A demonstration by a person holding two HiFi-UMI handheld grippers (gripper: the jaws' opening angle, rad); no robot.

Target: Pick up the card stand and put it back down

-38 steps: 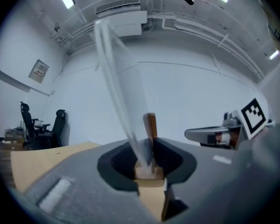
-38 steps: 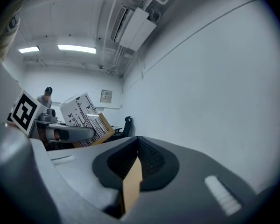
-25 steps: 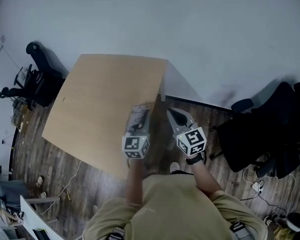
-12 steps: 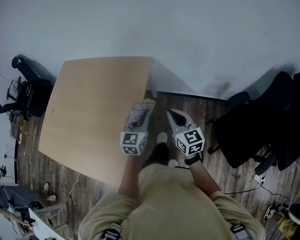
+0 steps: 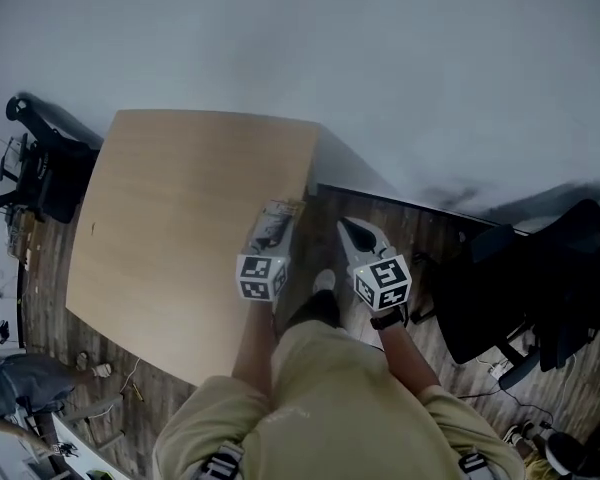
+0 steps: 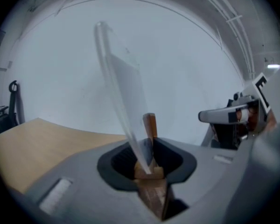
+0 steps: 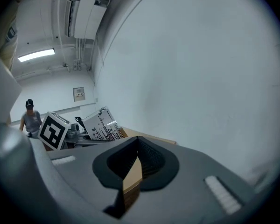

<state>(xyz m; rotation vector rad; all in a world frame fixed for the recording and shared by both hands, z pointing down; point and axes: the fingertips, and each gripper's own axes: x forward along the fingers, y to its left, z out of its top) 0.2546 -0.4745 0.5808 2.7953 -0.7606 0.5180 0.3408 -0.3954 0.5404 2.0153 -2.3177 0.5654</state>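
The card stand point(image 6: 123, 90) is a clear upright panel on a small wooden base point(image 6: 149, 171). My left gripper point(image 6: 147, 160) is shut on that base and holds the stand in the air, tilted left. In the head view the left gripper point(image 5: 272, 230) hovers with the stand point(image 5: 277, 220) over the right edge of the light wooden table point(image 5: 170, 218). My right gripper point(image 5: 352, 234) hangs beside it past the table edge, above the floor. Its jaws meet with nothing between them point(image 7: 138, 143). The right gripper view also shows the stand point(image 7: 101, 127) and the left gripper's marker cube point(image 7: 53, 130).
A black office chair point(image 5: 525, 288) stands on the wooden floor at the right. More dark chairs point(image 5: 35, 168) sit left of the table. A white wall lies beyond the table. A person point(image 7: 30, 118) stands far off at the left.
The head view has shifted, so the table and chairs sit differently in the picture. Both grippers keep their places side by side, and the stand stays in the left one.
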